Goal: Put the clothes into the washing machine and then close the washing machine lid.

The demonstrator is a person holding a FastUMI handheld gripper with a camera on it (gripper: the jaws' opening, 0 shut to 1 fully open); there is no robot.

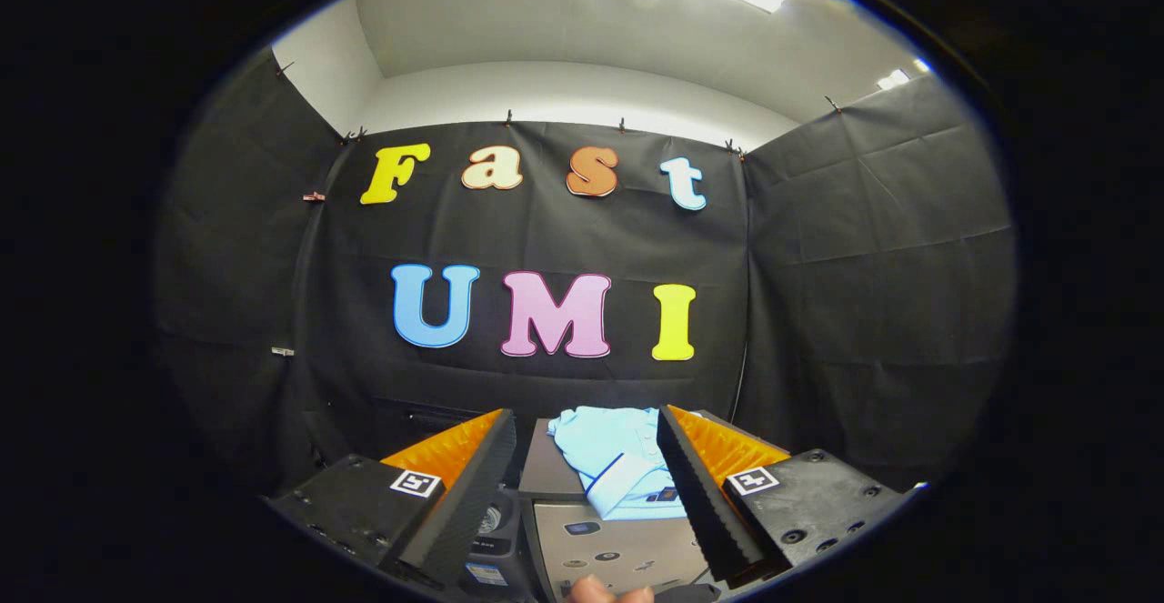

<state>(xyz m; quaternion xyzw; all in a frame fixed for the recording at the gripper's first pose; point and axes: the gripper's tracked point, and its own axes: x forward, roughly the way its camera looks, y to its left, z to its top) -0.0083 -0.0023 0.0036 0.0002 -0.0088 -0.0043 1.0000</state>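
A light blue garment (611, 459) with a dark-trimmed collar lies folded on top of the grey washing machine (600, 548), beyond my fingertips and between the two fingers' lines. My gripper (587, 421) is open, its orange-and-black fingers (473, 467) spread wide with nothing between them. The right finger (700, 471) covers the garment's right edge. The machine's lid surface shows below the garment, with small printed symbols on it. I cannot tell whether the lid is open or shut.
A person's fingertip (605, 592) shows at the machine's near edge, below the fingers. A dark control area with a round dial (491, 521) sits at the machine's left, behind the left finger. Black cloth walls stand close behind and to both sides.
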